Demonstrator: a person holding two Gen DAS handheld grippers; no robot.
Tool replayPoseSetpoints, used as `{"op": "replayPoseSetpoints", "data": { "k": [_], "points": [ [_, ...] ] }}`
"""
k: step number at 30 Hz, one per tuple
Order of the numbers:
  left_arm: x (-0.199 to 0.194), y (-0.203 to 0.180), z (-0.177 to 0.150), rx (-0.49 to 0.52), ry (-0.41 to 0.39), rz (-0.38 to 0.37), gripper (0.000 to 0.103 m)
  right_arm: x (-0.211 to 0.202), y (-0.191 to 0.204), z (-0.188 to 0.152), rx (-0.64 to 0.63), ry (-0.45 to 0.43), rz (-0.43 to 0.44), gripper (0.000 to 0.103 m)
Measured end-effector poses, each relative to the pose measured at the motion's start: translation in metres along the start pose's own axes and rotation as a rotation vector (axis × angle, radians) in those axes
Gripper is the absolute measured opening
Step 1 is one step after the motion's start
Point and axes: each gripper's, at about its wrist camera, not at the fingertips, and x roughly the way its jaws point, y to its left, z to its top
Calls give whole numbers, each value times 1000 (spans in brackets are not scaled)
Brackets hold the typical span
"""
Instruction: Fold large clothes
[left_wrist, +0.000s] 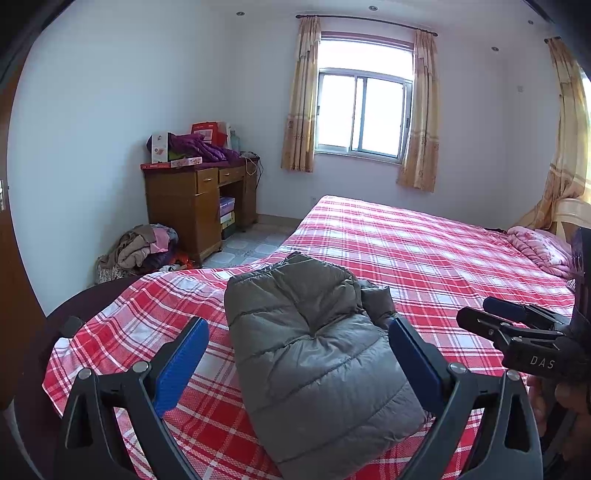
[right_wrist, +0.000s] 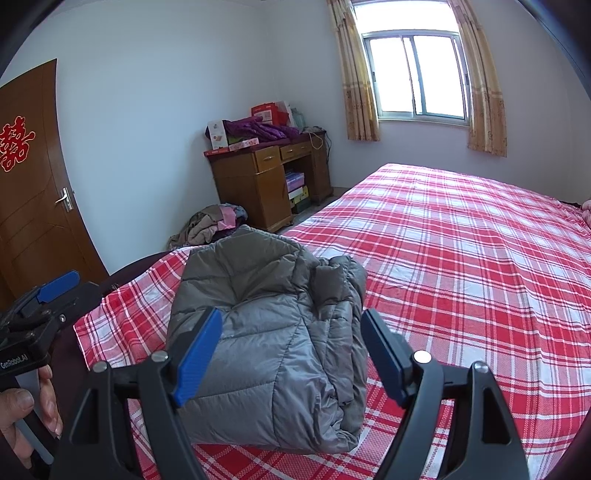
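Observation:
A grey puffer jacket (left_wrist: 314, 354) lies folded into a compact bundle on the red plaid bed sheet (left_wrist: 424, 258), near the bed's foot corner. It also shows in the right wrist view (right_wrist: 273, 339). My left gripper (left_wrist: 299, 328) is open above the jacket, its blue pads (left_wrist: 181, 362) spread either side, holding nothing. My right gripper (right_wrist: 291, 325) is open above the jacket too, empty. The right gripper shows at the right edge of the left wrist view (left_wrist: 476, 314). The left gripper shows at the left edge of the right wrist view (right_wrist: 70, 282).
A wooden desk (left_wrist: 199, 199) with boxes and purple cloth stands by the far wall. A pile of clothes (left_wrist: 144, 251) lies on the floor beside it. A pink quilt (left_wrist: 539, 251) lies at the bed's head. A brown door (right_wrist: 33, 192) is at left.

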Motion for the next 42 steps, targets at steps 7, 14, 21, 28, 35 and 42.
{"op": "replayPoseSetpoints", "data": {
  "k": [7,14,21,28,35,42],
  "points": [
    [-1,-1,0,3,-5,-5,98,-3,-3,-1,6,-4,-2,80],
    [-2,2,1,-3,-6,-2,98,-4,-3,-1,2,-5,-4,80],
    [1,3,0,-11,3,-4,98,-5,-4,-1,-1,-5,-6,80],
    [2,1,-1,-8,6,9,98,-5,-5,-1,-3,-6,-8,80],
    [11,3,-2,-3,49,25,98,-6,-6,0,-7,-10,-12,81],
    [11,7,-1,-46,52,11,98,-8,-4,0,-23,-17,-16,81]
  ]
}}
